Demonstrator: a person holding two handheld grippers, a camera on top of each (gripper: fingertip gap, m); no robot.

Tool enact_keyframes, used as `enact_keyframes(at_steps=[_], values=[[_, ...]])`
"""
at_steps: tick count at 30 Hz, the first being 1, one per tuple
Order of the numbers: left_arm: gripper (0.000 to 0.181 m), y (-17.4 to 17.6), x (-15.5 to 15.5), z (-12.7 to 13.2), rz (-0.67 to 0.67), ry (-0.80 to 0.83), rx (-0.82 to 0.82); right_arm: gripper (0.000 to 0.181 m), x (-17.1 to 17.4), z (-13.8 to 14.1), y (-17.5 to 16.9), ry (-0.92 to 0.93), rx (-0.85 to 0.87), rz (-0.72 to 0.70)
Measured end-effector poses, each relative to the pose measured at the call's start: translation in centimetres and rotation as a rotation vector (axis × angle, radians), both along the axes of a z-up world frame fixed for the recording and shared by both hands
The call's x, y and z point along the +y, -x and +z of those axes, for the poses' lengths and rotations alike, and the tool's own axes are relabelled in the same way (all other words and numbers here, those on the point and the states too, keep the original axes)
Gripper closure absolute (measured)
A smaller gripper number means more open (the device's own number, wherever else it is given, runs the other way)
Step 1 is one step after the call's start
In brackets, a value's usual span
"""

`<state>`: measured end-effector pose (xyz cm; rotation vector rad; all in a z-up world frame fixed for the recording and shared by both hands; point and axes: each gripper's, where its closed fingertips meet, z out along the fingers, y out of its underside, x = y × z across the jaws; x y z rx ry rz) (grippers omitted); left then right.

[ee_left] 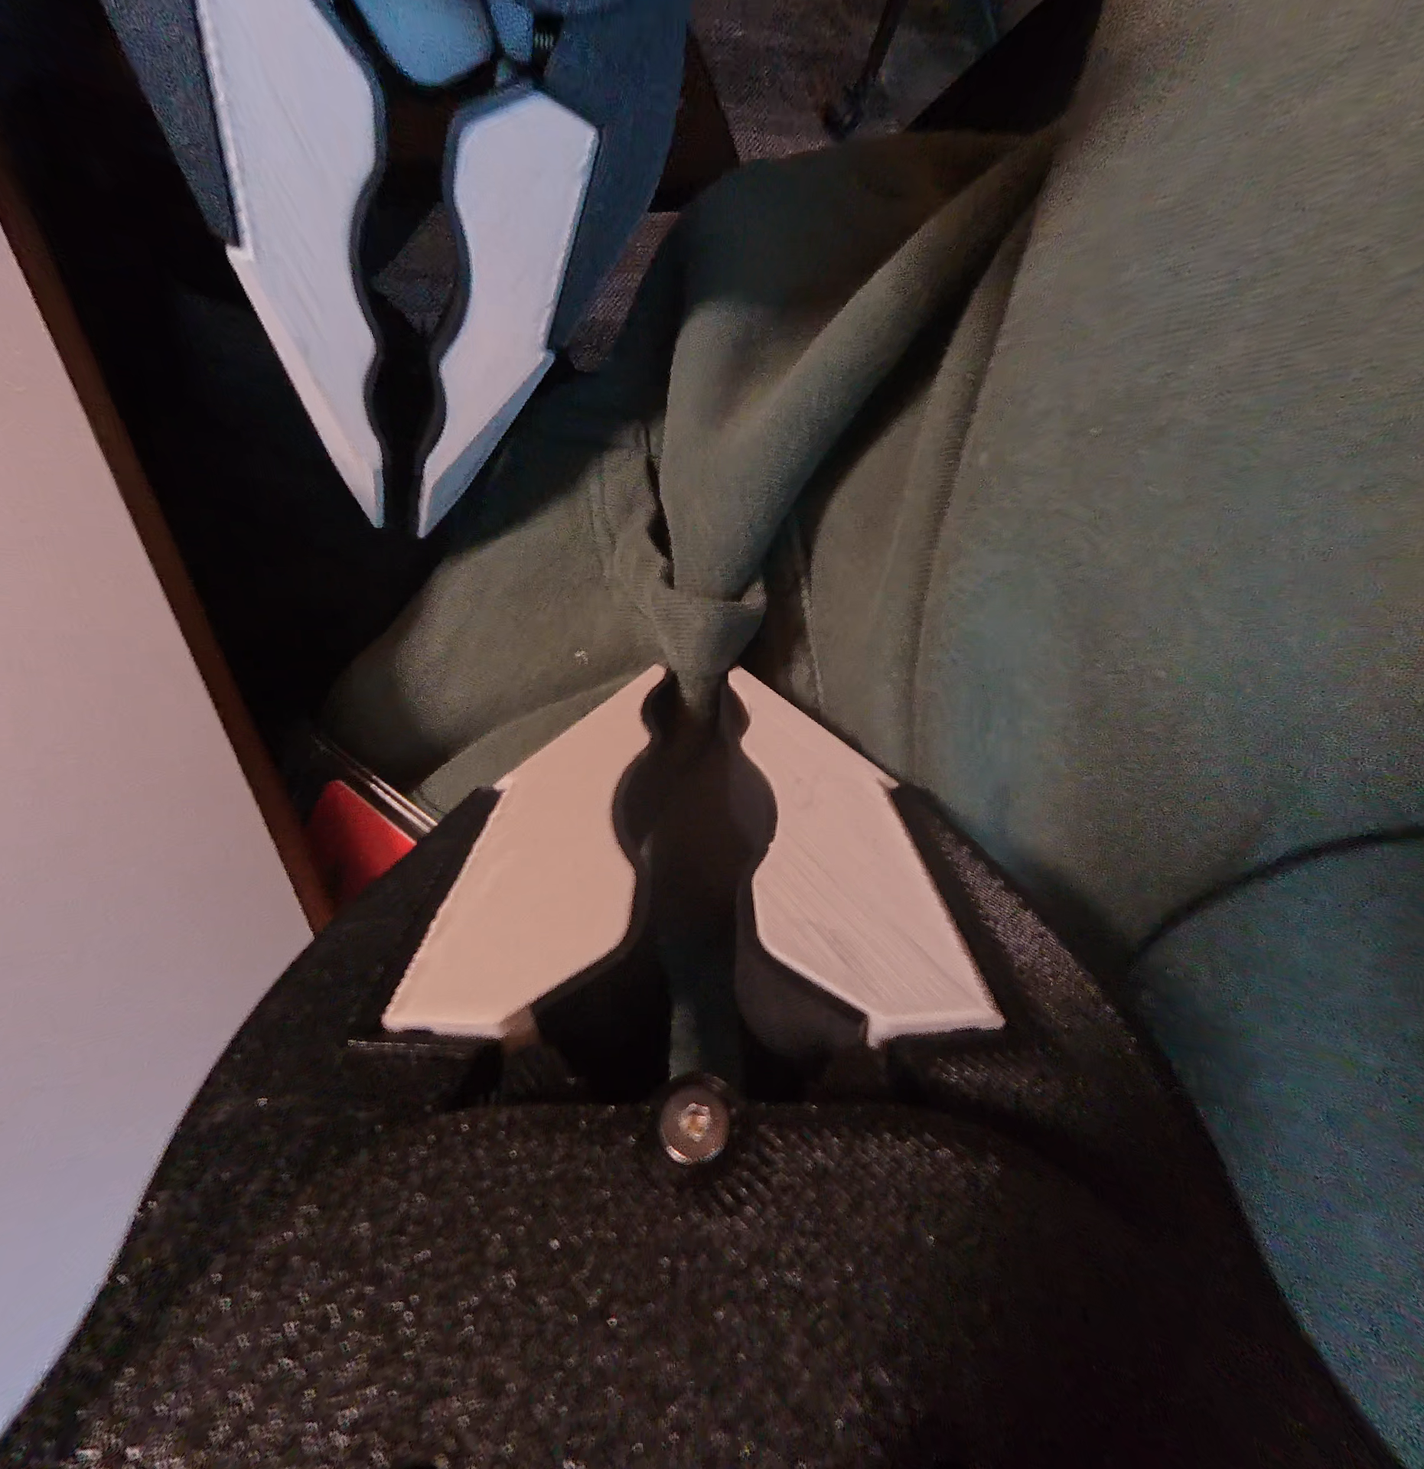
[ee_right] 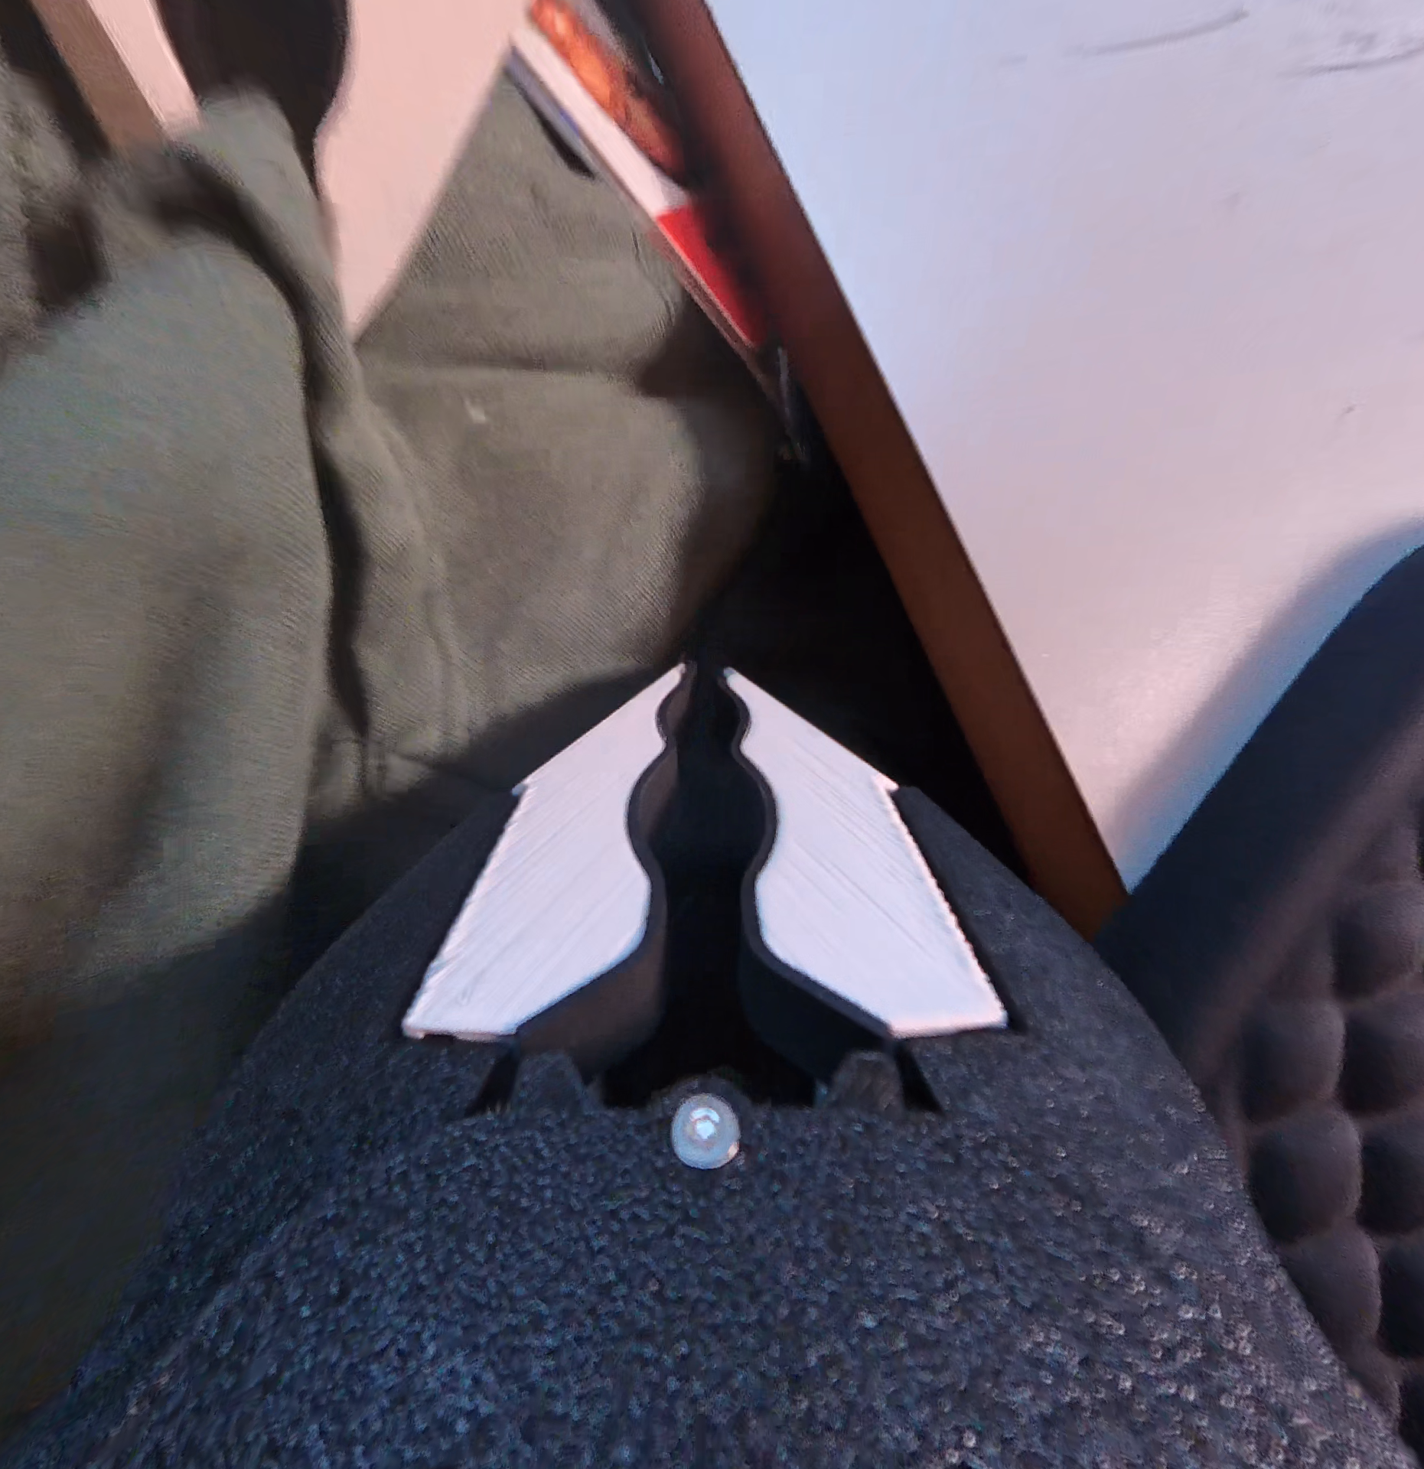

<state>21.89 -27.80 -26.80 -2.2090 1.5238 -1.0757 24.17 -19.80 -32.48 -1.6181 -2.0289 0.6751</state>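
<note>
Left gripper (ee_left: 699,676) is pinching a bunched fold of the dark green garment (ee_left: 1130,477). Right gripper (ee_left: 402,509) hangs over the garment's edge, tips nearly together; whether it's got cloth, can't tell. Brown frame (ee_right: 891,493) and red-edged book (ee_right: 692,230) beyond.

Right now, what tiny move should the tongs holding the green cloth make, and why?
Probably a gentle lift: the left tongs pinch a bunched fold of the green cloth, which otherwise lies slack, and the right tongs look closed on nothing.
</note>
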Motion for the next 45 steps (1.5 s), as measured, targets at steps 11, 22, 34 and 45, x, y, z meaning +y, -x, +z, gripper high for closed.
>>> enact_keyframes(at_steps=[11,22,34,45], values=[[0.174,1.5,-1.4,1.8,0.015,0.018,-0.041,0.168,-1.3,-2.2,0.4,-0.028,-0.067,0.033],[0.174,1.7,-1.5,1.9,0.028,-0.003,-0.054,0.172,-0.9,-3.8,0.3,0.004,-0.18,-0.021],[0.167,1.5,0.4,2.4,0.139,-0.066,-0.134,0.176,-0.4,1.7,-0.2,-0.028,0.061,0.055],[0.14,8.1,11.9,6.6,0.66,-0.428,-0.192,0.176,5.9,12.7,3.8,-0.129,0.388,0.001]])
